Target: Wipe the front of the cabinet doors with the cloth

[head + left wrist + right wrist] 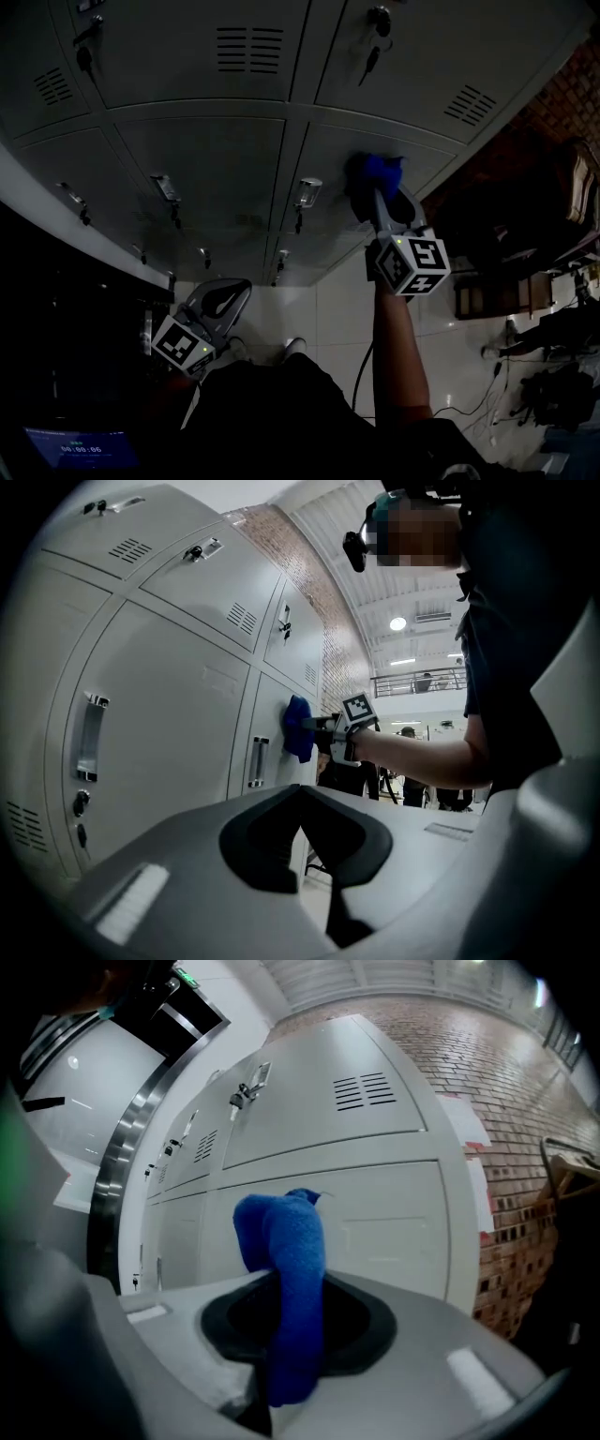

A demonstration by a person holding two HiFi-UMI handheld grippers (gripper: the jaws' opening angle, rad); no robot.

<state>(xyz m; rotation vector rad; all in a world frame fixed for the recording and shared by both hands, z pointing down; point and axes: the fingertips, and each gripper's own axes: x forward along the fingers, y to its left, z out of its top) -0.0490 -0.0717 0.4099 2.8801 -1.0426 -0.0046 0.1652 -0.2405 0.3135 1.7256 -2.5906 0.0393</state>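
The right tool (379, 199), carrying a cube of square markers, is holding a fluffy blue cloth (373, 173) against a grey metal cabinet door (328, 159), just right of its silver handle (307, 192). The left tool (223, 298) is hanging low, over the white tiled floor (323, 319), pointing towards the cabinet's foot.

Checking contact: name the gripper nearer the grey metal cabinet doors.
Right. The right gripper holds the blue terry cloth against the grey metal cabinet doors; the left gripper hangs back, lower.
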